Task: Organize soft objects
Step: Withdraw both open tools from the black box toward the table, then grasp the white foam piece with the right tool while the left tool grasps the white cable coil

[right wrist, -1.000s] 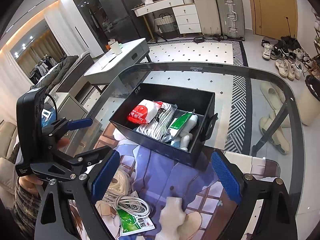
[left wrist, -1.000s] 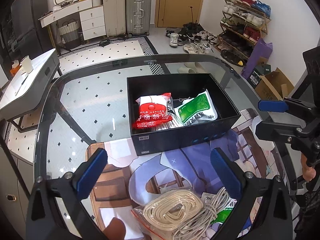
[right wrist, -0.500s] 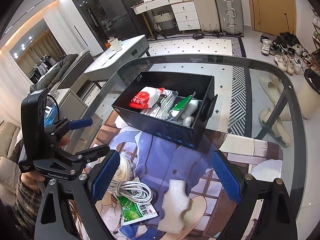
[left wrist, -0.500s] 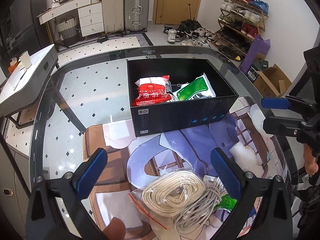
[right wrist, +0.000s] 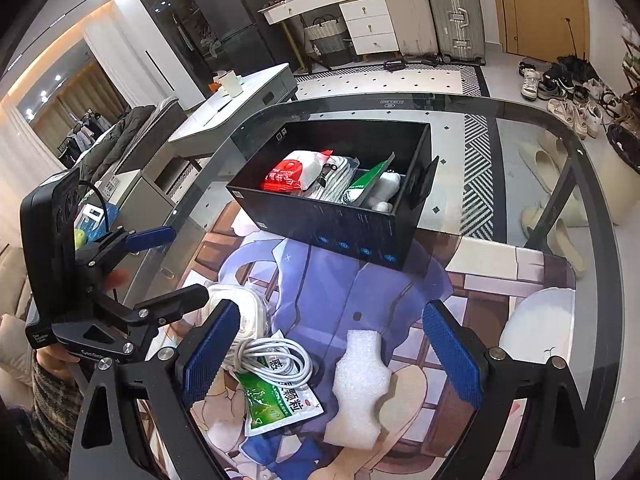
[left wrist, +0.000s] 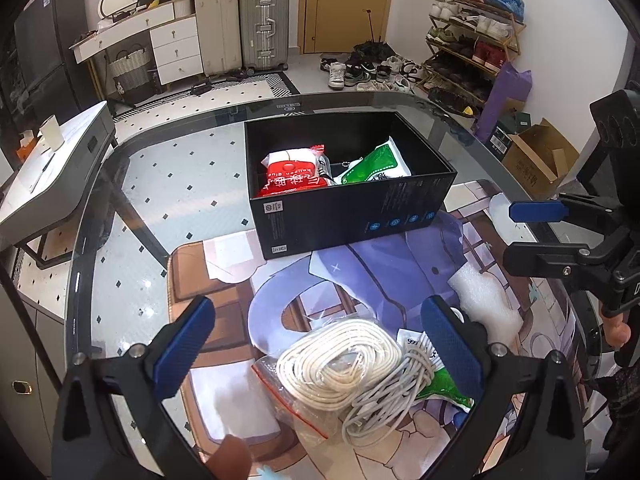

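A black box [left wrist: 352, 216] stands on the printed mat and holds a red-and-white packet [left wrist: 292, 174] and a green packet [left wrist: 376, 166]; it also shows in the right wrist view [right wrist: 340, 224]. My left gripper [left wrist: 320, 344] is open and empty above a bagged coil of white rope [left wrist: 340, 364], a white cable bundle [left wrist: 384, 400] and a green sachet [left wrist: 444, 388]. My right gripper [right wrist: 336, 352] is open and empty above a white foam piece [right wrist: 360, 384], with the green sachet [right wrist: 276, 400] and the cable [right wrist: 276, 356] to its left.
The printed mat [left wrist: 400, 264] lies on a glass table [left wrist: 160, 184] whose curved rim runs around it. The foam piece [left wrist: 484, 308] lies right of the rope. A white disc [right wrist: 536, 324] sits at the mat's right edge. Each gripper shows in the other's view.
Both grippers have drawn back from the box toward the near side of the table. More of the rope, cable, sachet and foam has come into view. Both stayed open.
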